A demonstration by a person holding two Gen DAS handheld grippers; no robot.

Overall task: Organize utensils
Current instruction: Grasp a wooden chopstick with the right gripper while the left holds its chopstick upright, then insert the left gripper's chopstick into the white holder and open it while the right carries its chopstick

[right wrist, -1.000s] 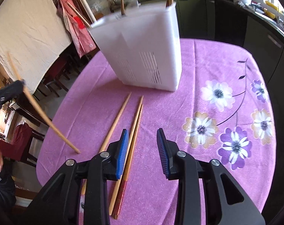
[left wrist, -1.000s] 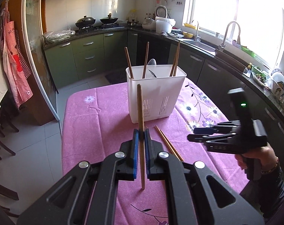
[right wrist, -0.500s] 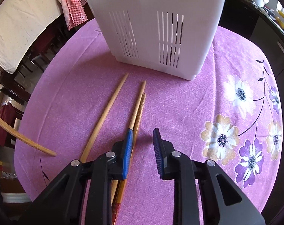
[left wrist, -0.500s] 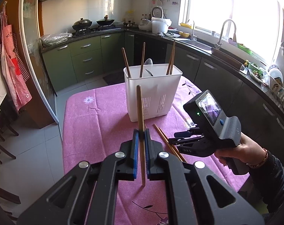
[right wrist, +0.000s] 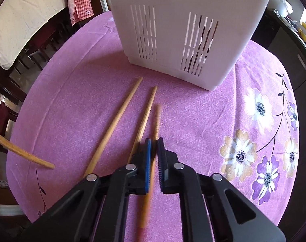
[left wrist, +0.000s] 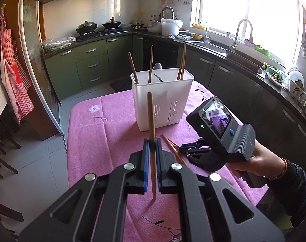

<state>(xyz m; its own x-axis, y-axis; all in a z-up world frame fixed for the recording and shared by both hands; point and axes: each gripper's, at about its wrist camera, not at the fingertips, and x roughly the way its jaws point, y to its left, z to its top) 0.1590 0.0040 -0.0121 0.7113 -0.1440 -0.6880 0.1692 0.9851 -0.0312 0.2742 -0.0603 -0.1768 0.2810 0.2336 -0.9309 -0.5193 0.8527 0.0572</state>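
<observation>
In the right wrist view, a loose chopstick (right wrist: pixel 114 124) lies on the pink tablecloth (right wrist: pixel 76 100) at about ten o'clock from the right gripper (right wrist: pixel 154 141), a second chopstick (right wrist: pixel 146 115) beside it at eleven. A third chopstick (right wrist: pixel 156 121), blurred, runs between the jaws, which have just closed on it; it points to twelve o'clock at the white utensil holder (right wrist: pixel 173 30). The left gripper (left wrist: pixel 152 144) is clamped on an upright chopstick (left wrist: pixel 151 117), the holder (left wrist: pixel 163 100) at its twelve o'clock.
</observation>
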